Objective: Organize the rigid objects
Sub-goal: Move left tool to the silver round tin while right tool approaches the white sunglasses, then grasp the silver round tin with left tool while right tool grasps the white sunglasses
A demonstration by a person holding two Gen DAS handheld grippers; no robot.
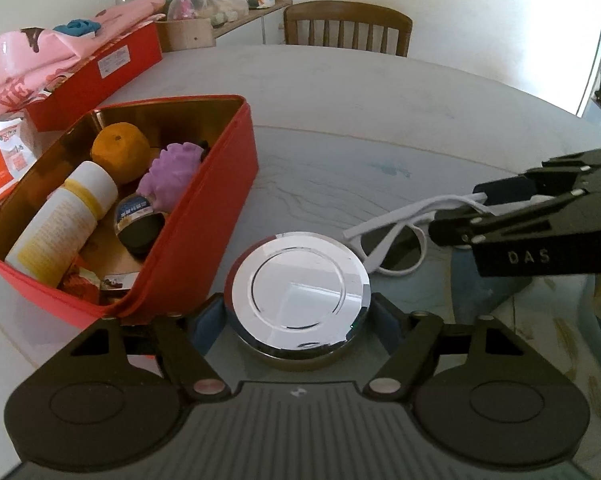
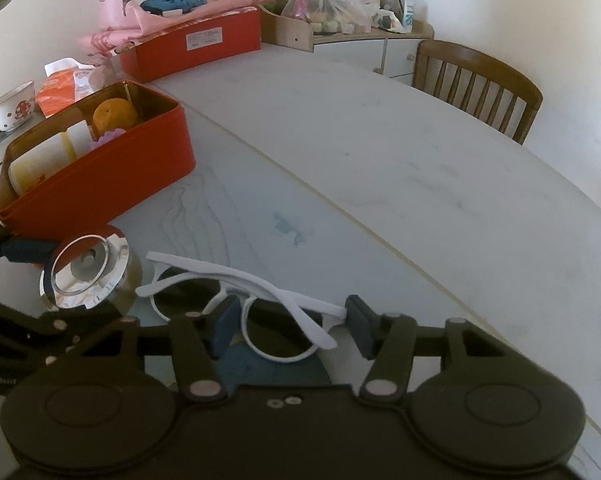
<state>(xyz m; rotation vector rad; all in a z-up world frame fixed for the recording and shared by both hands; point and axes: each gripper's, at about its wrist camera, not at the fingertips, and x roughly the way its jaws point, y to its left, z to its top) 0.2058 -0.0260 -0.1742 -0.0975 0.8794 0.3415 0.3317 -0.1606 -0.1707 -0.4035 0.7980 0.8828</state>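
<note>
Right gripper (image 2: 286, 330) straddling white sunglasses (image 2: 236, 292), lying crosswise, apparently folded

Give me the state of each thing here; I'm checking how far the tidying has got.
Red tin: open, partly filled.
Chrome round case: lid on, on the table, between the left gripper pads.
White sunglasses: folded, on the table, between the right gripper pads.
White bottle: capped, lying in the tin.

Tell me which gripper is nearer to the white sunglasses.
Right. The right gripper straddles the white sunglasses; the left gripper sits beside them, around the chrome lid.
</note>
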